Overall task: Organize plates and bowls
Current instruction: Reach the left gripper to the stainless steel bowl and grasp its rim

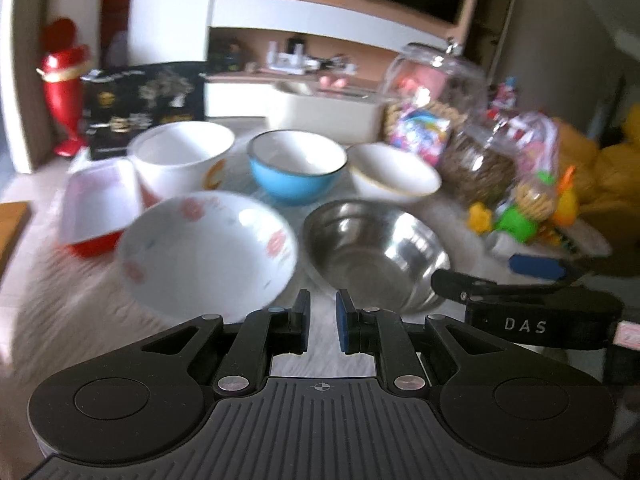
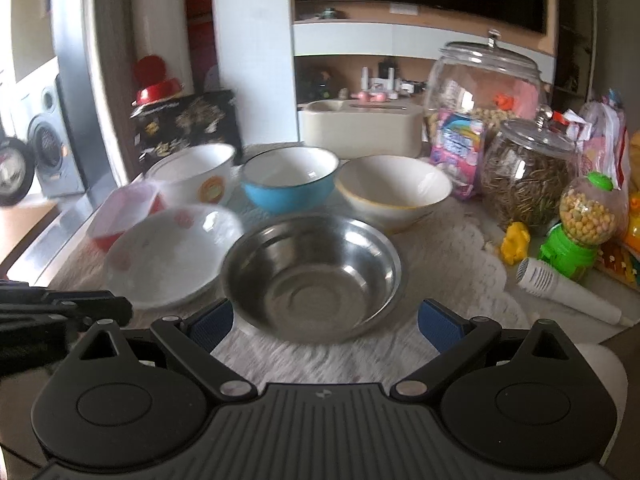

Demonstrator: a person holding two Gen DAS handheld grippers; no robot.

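Observation:
Several bowls stand on a fluffy white mat (image 2: 460,256). In front are a steel bowl (image 1: 376,252) (image 2: 312,272) and a white bowl with red flowers (image 1: 208,252) (image 2: 172,256). Behind them stand a white bowl with an orange mark (image 1: 182,160) (image 2: 196,172), a blue bowl (image 1: 296,168) (image 2: 288,180) and a white bowl with a yellow rim (image 1: 394,174) (image 2: 394,188). A red square dish (image 1: 98,208) (image 2: 124,212) sits at the left. My left gripper (image 1: 323,312) is shut and empty, just short of the gap between the two front bowls. My right gripper (image 2: 324,320) is open, its fingers either side of the steel bowl's near rim without touching it.
Two lidded glass jars (image 2: 484,84) (image 2: 524,172), a pink sweets bag (image 2: 458,148), a green gumball toy (image 2: 580,224) and a white toy microphone (image 2: 568,292) crowd the right. A cream box (image 2: 360,124) and a black patterned box (image 2: 188,124) stand behind the bowls. The counter's edge runs at the left.

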